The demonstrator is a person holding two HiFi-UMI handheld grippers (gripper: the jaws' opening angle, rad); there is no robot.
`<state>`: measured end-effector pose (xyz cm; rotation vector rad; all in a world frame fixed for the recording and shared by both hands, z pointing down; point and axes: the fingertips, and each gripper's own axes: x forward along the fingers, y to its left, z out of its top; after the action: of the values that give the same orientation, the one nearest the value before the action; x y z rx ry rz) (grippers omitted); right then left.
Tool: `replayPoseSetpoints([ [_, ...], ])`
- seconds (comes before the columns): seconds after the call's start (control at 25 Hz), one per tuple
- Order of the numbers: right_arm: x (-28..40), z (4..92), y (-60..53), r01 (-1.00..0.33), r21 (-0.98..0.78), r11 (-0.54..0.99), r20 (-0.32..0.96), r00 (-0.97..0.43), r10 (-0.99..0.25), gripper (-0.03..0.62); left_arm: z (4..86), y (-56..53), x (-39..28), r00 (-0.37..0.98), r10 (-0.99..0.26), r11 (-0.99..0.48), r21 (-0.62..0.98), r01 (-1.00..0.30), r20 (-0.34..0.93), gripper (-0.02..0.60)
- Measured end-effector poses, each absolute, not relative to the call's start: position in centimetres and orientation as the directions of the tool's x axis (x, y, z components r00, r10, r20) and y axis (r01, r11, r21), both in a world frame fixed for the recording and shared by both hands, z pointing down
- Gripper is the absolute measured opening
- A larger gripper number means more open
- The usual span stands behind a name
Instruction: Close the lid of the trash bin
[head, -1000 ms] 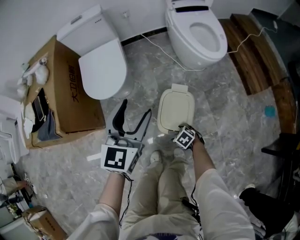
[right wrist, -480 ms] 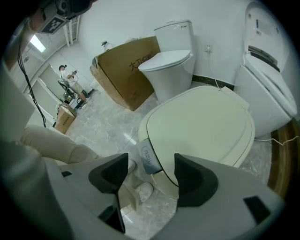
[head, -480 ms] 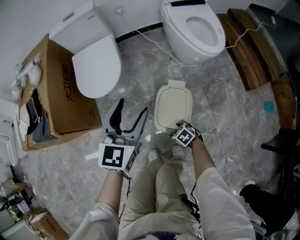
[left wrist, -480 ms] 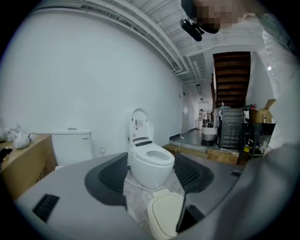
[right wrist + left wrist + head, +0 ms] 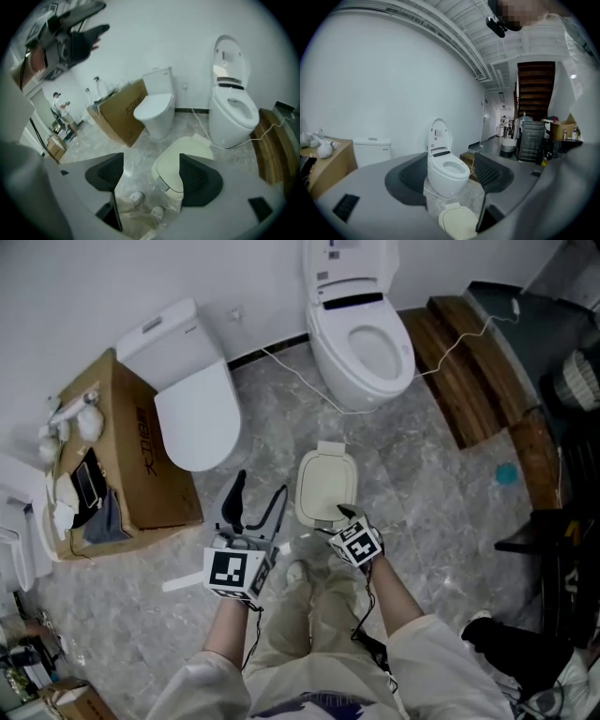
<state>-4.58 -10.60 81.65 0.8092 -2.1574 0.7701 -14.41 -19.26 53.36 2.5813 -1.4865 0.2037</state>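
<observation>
The right gripper [image 5: 338,519], its empty jaws opening, has lifted off the cream plastic trash bin [image 5: 326,486] on the grey marble floor [image 5: 427,493]; its lid seemingly lies shut, and the left gripper [image 5: 255,504] gapes empty.

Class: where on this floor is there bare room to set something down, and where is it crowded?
Bare marble lies between the trash bin and the wooden planks, and on the person's side of the cardboard box. Crowded: around the person's shoes by the bin.

Beige trousers [image 5: 305,620], white sleeves [image 5: 441,667] (black cables [image 5: 371,645])
</observation>
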Motion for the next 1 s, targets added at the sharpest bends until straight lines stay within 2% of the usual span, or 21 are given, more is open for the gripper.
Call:
replayPoseSetpoints([
  [0.12, -2.6, 69.2, -11.9, -0.795, -0.296, 0.529, 0.664, -0.569, -0.485, 0.365, 48.8, -17.6, -12.9, 0.532, -0.819, -0.519, 0.119, -0.847, 0.215, 0.301],
  [0.2, -2.0, 60.7, -11.9, -0.804, -0.291, 0.518, 0.570, -0.581, -0.581, 0.323, 44.9, -16.5, -12.0, 0.558, -0.811, -0.545, 0.122, -0.830, 0.175, 0.301],
  [0.32, -1.0, 50.0, -11.4, -0.819, -0.164, 0.550, 0.447, -0.558, -0.699, 0.258, 39.7, -14.9, -10.8, 0.585, -0.805, -0.577, 0.104, -0.810, 0.095, 0.299],
  [0.44, -0.6, 43.2, -10.5, -0.832, -0.022, 0.555, 0.339, -0.528, -0.778, 0.195, 36.1, -13.0, -10.0, 0.606, -0.795, -0.604, 0.053, -0.795, 0.033, 0.279],
  [0.6, -0.2, 38.4, -9.5, -0.873, 0.092, 0.479, 0.200, -0.455, -0.868, 0.135, 33.9, -11.1, -9.7, 0.597, -0.802, -0.597, -0.009, -0.802, -0.015, 0.191],
  [0.68, 0.6, 37.2, -9.4, -0.910, 0.122, 0.397, 0.145, -0.379, -0.914, 0.074, 33.7, -10.5, -9.7, 0.573, -0.819, -0.573, -0.027, -0.819, -0.020, 0.151],
  [0.84, 0.9, 36.0, -9.0, -0.939, 0.142, 0.314, 0.066, -0.307, -0.949, 0.016, 33.9, -10.2, -10.4, 0.480, -0.877, -0.479, -0.039, -0.877, -0.019, -0.002],
  [1.0, 0.9, 35.3, -9.1, -0.948, 0.144, 0.284, 0.027, -0.283, -0.959, 0.009, 33.3, -9.9, -9.8, 0.498, -0.867, -0.497, -0.015, -0.867, -0.033, -0.002],
])
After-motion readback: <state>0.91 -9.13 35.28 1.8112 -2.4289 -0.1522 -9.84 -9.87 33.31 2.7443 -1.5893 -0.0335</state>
